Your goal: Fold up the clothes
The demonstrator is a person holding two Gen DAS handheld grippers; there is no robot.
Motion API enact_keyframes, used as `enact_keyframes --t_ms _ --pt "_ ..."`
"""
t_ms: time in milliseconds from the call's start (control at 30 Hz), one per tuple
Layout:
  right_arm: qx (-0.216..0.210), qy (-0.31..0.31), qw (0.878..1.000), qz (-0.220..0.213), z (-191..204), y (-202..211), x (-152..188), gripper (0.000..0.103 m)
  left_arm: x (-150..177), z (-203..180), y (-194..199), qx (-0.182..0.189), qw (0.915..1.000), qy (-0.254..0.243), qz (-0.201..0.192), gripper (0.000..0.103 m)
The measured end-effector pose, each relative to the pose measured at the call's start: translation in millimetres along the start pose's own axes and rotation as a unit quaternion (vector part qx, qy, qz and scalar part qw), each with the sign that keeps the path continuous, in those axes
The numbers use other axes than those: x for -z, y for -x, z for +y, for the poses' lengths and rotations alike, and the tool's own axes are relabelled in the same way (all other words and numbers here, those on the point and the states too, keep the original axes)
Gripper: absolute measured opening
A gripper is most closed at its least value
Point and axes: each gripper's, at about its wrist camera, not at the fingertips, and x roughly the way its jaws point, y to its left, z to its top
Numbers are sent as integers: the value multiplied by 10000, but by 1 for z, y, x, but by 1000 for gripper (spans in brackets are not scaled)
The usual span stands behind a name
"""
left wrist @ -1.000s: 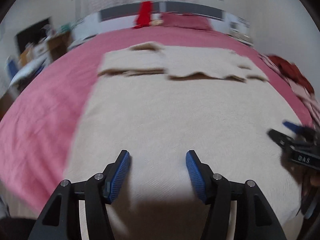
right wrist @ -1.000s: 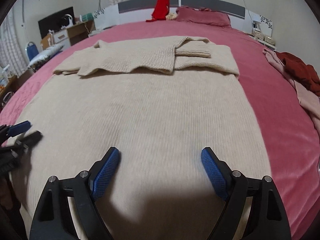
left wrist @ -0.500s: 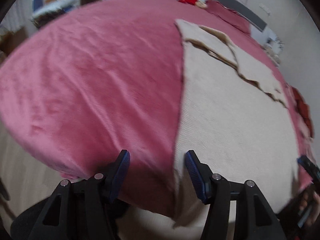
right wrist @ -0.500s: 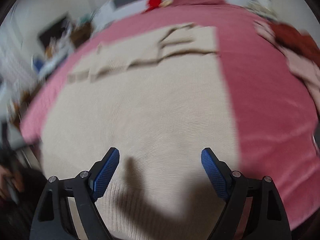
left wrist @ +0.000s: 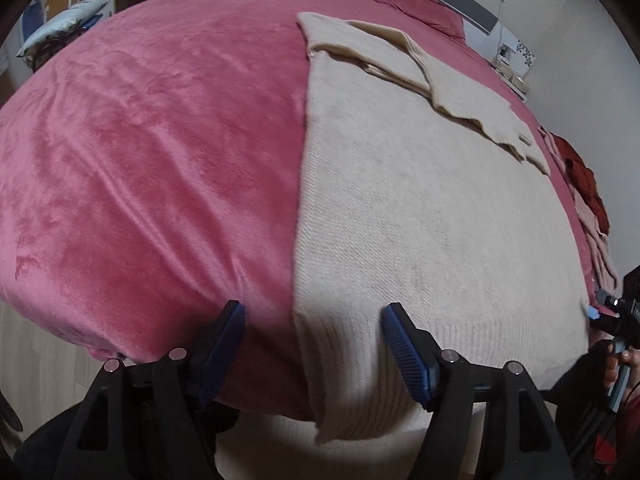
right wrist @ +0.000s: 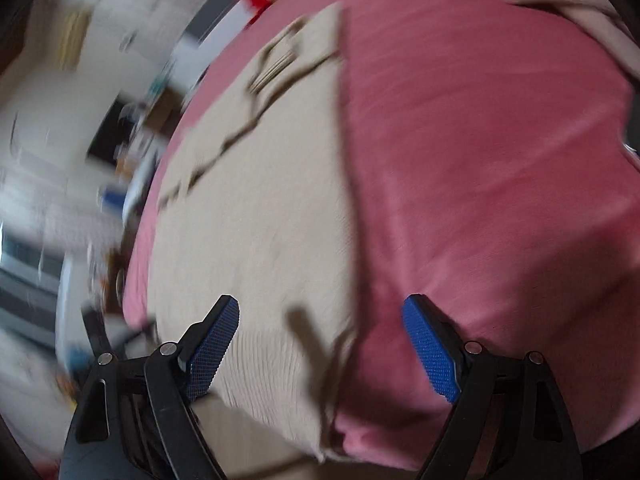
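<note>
A one-layer or missed pinch is judged likely, since the sweater [left wrist: 420, 208], laid flat on the bed [left wrist: 140, 160], has each near hem corner merely straddled by the left gripper [left wrist: 312, 320], just widened, and right gripper [right wrist: 320, 320], both open and empty, the right view being blurred.

Right wrist view motion-blurred: furniture [right wrist: 120, 128] at left unreadable, sweater [right wrist: 256, 208] folds smeared. Sweater hem [left wrist: 360, 412] drops over bed edge, underside hidden. Right gripper [left wrist: 614, 314] cut off by frame edge in left wrist view. Clothes pile [left wrist: 588, 184] partly cropped.
</note>
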Motion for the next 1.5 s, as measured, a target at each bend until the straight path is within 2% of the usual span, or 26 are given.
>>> enact_keyframes --t_ms 33,167,233,333,367,400,433,467,500,533,633,733,833,933,1033,1067,1100,1200,1400,1500 --pt "-179 45 9998 121 3 -4 3 86 1 0 1 96 9999 29 19 72" --pt "-978 -37 9941 461 7 -18 7 87 10 11 3 1007 9930 587 165 73" --pt "-1316 -120 9894 608 8 -24 9 85 13 18 4 1173 9894 850 136 73" --pt "-1123 -24 9913 681 15 -29 9 82 18 24 3 1351 9830 1227 195 73" --pt "-1021 -34 9924 684 15 -29 9 74 18 23 -1 1382 9812 1325 247 73" --pt "-890 -98 9937 678 13 -30 8 57 19 22 -2 1370 9809 1356 270 73" --pt "-758 -161 9947 673 10 -30 7 48 20 20 -2 1339 9813 1357 277 73" --pt "-678 -247 9951 672 7 -31 7 33 22 18 -2 1307 9817 1358 283 73" --pt "-813 -431 9934 691 2 -33 7 24 21 16 -4 1295 9821 1338 295 73" --pt "-955 -597 9911 714 -4 -35 6 22 18 13 -7 1296 9825 1304 312 73" --pt "-1427 -555 9836 949 3 -45 6 21 15 12 -14 1436 9803 1317 329 72" --pt "-1270 -193 9841 1223 19 -60 8 21 15 12 -15 1510 9798 1249 399 72" --pt "-1320 -371 9829 1229 17 -61 7 16 16 8 -18 1475 9815 1114 493 68" --pt "-1349 -456 9821 1233 18 -62 8 15 17 10 -17 1437 9815 1166 499 59" --pt "-1420 -549 9806 1232 19 -56 10 15 19 13 -20 1577 9773 1263 638 37" --pt "-1435 -576 9803 1231 19 -56 11 15 21 12 -22 1653 9753 1251 759 26" --pt "-1450 -604 9799 1229 19 -56 11 15 22 11 -24 1679 9748 1214 826 23" --pt "-1493 -682 9788 1225 18 -58 14 15 23 6 -26 1660 9759 1088 903 15" --pt "-1516 -738 9784 1196 22 -58 15 16 22 3 -20 1516 9799 991 835 9" --pt "-1177 -443 9849 1190 25 -55 14 11 21 0 -13 1739 9765 933 864 8"
